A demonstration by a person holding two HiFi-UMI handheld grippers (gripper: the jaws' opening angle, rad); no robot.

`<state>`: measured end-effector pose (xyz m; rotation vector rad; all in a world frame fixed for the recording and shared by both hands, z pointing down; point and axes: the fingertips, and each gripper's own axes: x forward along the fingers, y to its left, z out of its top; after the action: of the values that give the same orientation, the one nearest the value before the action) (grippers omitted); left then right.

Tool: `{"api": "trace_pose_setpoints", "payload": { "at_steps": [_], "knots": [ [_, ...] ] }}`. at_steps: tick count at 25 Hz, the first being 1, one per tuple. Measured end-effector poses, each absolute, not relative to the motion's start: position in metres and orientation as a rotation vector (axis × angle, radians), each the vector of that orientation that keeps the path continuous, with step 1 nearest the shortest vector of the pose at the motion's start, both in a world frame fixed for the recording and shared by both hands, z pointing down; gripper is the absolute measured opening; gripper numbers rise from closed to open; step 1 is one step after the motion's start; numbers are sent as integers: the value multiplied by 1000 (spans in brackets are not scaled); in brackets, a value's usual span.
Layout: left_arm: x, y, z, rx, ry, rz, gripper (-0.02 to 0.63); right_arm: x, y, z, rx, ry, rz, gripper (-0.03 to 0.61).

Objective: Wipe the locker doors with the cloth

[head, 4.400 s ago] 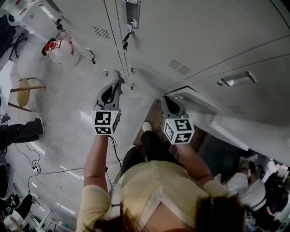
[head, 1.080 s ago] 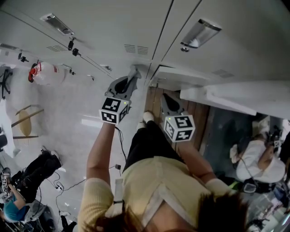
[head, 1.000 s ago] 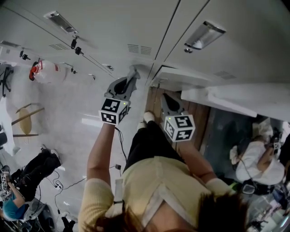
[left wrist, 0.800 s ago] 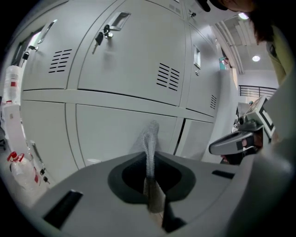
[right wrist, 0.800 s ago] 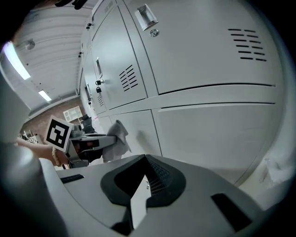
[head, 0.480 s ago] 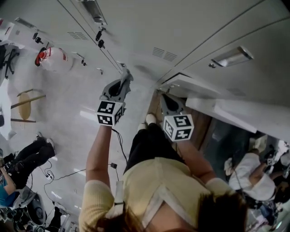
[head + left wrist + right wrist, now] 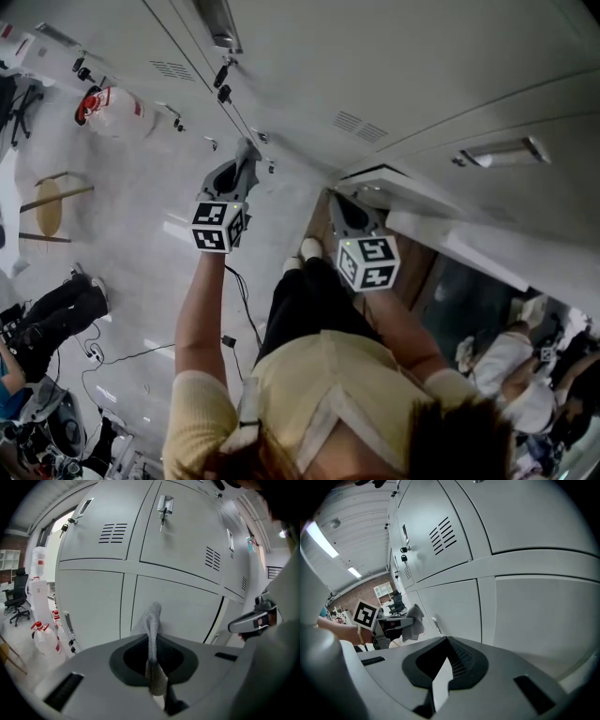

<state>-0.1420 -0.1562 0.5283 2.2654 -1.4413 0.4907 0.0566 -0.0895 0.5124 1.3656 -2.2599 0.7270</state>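
Clamped in the left hand-held gripper [image 7: 244, 155]: the cloth [image 7: 153, 620], grey, pinched between the shut jaws and standing up past their tips. Just in front of it, a lower locker door [image 7: 178, 606], pale grey; whether touching, not possible to tell. Beside, lower and to the right, the right hand-held gripper [image 7: 343, 202], jaws together with nothing between, aimed at the same doors. Higher up, a key [image 7: 162, 512] in a lock. Further left on the floor, a white jug [image 7: 114, 109] with red cap.
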Motion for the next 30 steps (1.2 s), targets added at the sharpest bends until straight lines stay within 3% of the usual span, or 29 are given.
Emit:
{"api": "trace_pose_setpoints", "payload": {
  "at_steps": [30],
  "knots": [
    [-67,-184,560,2304,-1241,441,17,97,-79,535,1459,-2165,798,3]
  ]
}}
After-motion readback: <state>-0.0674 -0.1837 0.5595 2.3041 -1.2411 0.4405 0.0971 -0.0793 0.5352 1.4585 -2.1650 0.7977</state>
